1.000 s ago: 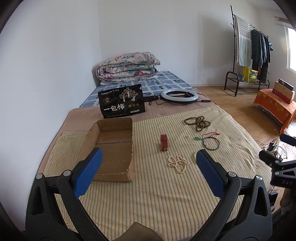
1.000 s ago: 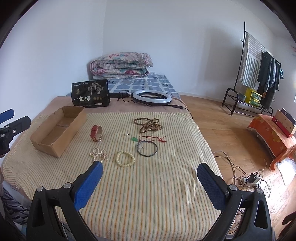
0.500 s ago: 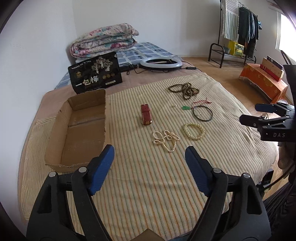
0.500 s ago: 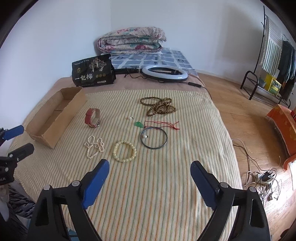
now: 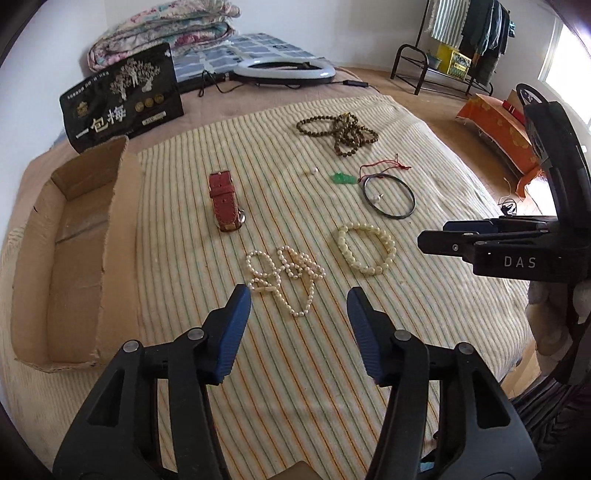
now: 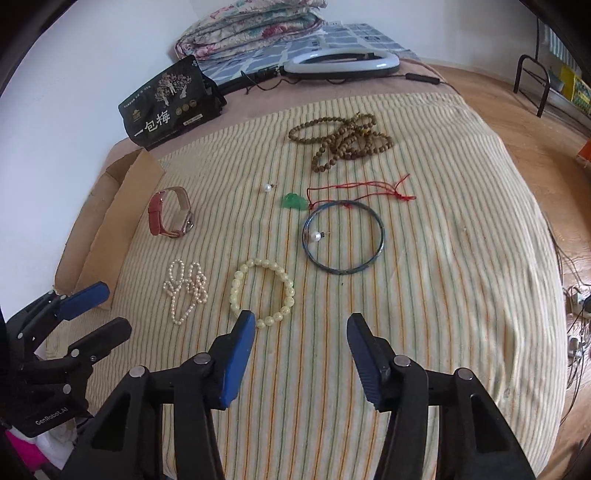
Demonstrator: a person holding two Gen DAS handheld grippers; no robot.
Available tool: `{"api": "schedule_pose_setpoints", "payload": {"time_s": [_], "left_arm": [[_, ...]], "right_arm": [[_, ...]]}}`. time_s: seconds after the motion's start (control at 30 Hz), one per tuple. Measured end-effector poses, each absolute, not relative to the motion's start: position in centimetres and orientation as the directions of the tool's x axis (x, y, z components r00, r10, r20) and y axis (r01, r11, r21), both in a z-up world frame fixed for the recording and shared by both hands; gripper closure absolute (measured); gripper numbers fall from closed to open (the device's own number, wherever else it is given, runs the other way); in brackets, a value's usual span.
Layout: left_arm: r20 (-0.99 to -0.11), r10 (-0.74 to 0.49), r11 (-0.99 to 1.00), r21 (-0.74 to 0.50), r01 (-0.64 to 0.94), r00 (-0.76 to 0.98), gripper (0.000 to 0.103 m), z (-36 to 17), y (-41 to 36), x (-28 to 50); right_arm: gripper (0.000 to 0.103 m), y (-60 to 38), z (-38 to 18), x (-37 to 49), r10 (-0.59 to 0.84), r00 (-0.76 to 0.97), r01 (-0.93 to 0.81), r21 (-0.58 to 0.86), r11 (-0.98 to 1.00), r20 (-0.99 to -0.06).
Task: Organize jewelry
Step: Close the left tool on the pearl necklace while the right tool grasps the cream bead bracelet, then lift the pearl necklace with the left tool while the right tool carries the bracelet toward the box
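Note:
Jewelry lies on a striped cloth: a pearl necklace, a cream bead bracelet, a red watch strap, a dark bangle, a green pendant on red cord, brown beads and pearl studs. An open cardboard box lies at the left. My left gripper is open just short of the pearl necklace. My right gripper is open near the cream bracelet.
A black snack bag stands behind the box. A ring light with cable and a folded quilt lie at the back. A clothes rack and orange box stand on the floor at right.
Both grippers have moved forward and down toward the jewelry. Both sets of jaws have narrowed but stay open.

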State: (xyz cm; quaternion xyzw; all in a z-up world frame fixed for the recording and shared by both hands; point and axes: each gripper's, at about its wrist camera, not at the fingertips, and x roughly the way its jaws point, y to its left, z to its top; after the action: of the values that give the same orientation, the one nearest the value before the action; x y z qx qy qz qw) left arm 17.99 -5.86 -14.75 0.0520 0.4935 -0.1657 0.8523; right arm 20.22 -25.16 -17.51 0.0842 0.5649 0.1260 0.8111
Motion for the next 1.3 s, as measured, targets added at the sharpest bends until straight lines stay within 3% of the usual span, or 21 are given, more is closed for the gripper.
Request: {"api": "schedule_pose_setpoints", "payload": {"time_s": [0.4, 0.83, 0.97, 1.07, 1.2, 1.3], "left_arm": [[-0.9, -0.181, 0.955, -0.064, 0.29, 0.396, 0.046, -18.8, -6.2, 21.5], [-0.915, -0.168, 0.959, -0.064, 0.277, 0.367, 0.047, -21.0, -6.5, 23.6], [-0.912, -0.183, 0.959, -0.084, 0.269, 0.367, 0.056, -21.2, -6.5, 23.6], [-0.909, -0.213, 0.954, -0.115, 0.276, 0.358, 0.075, -21.2, -6.6, 23.5], [-0.908, -0.222, 0.953, -0.126, 0.275, 0.355, 0.091, -21.2, -6.7, 23.5], [-0.906, -0.23, 0.952, -0.134, 0.275, 0.355, 0.095, -21.0, -6.7, 23.6]], "right_arm": [[0.065, -24.4, -19.9, 22.5, 0.317, 0.271, -0.092, 0.303, 0.949, -0.909], [0.067, -23.2, -21.3, 24.3, 0.277, 0.245, -0.092, 0.262, 0.961, -0.929], [0.067, -22.5, -21.4, 24.5, 0.249, 0.244, -0.11, 0.228, 0.967, -0.937], [0.071, -22.0, -21.5, 24.5, 0.227, 0.247, -0.119, 0.203, 0.972, -0.942], [0.087, -22.1, -21.5, 24.4, 0.231, 0.251, -0.12, 0.206, 0.971, -0.94], [0.096, -22.3, -21.5, 24.2, 0.251, 0.25, -0.112, 0.23, 0.967, -0.935]]}}
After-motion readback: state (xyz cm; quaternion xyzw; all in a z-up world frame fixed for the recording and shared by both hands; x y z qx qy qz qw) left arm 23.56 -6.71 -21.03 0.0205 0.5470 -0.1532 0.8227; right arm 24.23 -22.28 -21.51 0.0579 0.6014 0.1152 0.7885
